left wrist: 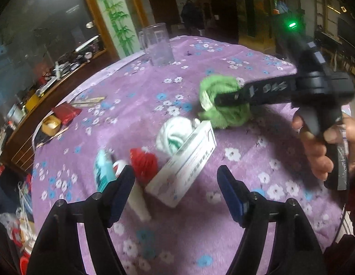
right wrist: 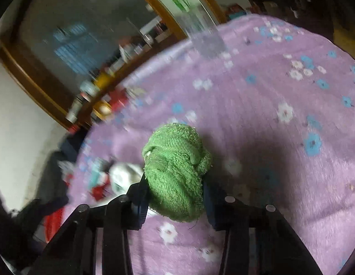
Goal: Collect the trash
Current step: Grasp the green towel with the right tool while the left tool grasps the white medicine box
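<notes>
The right gripper (right wrist: 175, 197) is clenched on the green cloth wad (right wrist: 176, 171) near the middle of the table (left wrist: 223, 240); the left gripper (left wrist: 176, 183) gapes empty over the white box (left wrist: 184, 167); white, red and teal scraps remain; collecting looks barely begun.

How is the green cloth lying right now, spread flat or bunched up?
Bunched up. The green cloth is a crumpled wad on the purple tablecloth, sitting between the right tool's fingers.

Showing lilac across the tablecloth (left wrist: 136, 123), dotted with white and blue blossoms. Glowing green on the balled cloth (right wrist: 176, 176). Sitting red, the wad (left wrist: 143, 163) beside a white box (left wrist: 184, 167).
</notes>
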A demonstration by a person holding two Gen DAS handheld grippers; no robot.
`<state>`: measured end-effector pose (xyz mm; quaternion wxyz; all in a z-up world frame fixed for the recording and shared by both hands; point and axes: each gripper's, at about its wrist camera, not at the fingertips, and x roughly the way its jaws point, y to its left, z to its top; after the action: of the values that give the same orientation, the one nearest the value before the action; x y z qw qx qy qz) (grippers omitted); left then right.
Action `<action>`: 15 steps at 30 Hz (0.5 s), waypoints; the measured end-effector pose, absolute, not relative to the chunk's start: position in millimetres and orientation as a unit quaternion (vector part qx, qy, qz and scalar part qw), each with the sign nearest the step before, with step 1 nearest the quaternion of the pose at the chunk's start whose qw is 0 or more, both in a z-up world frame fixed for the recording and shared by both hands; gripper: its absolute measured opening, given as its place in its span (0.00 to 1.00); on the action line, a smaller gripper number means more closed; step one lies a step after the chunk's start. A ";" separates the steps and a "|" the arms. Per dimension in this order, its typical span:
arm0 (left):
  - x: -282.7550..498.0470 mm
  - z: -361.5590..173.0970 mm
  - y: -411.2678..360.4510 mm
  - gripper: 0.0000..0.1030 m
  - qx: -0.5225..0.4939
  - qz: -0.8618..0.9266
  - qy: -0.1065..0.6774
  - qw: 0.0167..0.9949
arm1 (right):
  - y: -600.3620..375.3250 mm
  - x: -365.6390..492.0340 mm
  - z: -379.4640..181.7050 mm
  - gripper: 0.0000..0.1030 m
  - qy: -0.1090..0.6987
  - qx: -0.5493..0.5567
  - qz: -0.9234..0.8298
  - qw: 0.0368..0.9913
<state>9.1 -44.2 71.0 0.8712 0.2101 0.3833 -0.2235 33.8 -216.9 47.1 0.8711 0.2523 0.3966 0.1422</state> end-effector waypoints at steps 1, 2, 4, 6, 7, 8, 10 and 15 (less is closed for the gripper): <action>12.8 70.2 -44.9 0.71 0.210 -0.226 0.385 0.870 | -219.6 31.5 51.5 0.42 0.381 0.253 0.147 0.877; 19.9 68.3 -45.7 0.70 0.209 -0.227 0.389 0.868 | -220.7 28.5 57.1 0.42 0.365 0.246 0.146 0.886; 30.7 64.3 -47.1 0.67 0.206 -0.234 0.399 0.862 | -221.8 22.8 64.9 0.43 0.343 0.231 0.133 0.901; 39.1 58.3 -50.6 0.61 0.207 -0.250 0.416 0.850 | -221.5 20.9 66.8 0.43 0.337 0.225 0.129 0.905; 41.2 55.0 -52.8 0.60 0.210 -0.253 0.421 0.846 | -221.2 20.9 66.9 0.43 0.338 0.224 0.128 0.905; 41.2 52.2 -54.6 0.52 0.214 -0.255 0.421 0.844 | -221.1 21.2 65.8 0.43 0.341 0.225 0.128 0.904; 39.1 48.1 -58.5 0.42 0.220 -0.268 0.427 0.835 | -221.2 22.1 64.8 0.43 0.346 0.230 0.130 0.900; 27.0 35.9 -67.9 0.23 0.224 -0.279 0.451 0.818 | -225.3 21.8 62.9 0.43 0.348 0.236 0.130 0.898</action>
<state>27.0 -67.9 35.9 0.8177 0.2238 0.4512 -0.2789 21.8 -225.3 62.9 0.8983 0.2356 0.3475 0.1296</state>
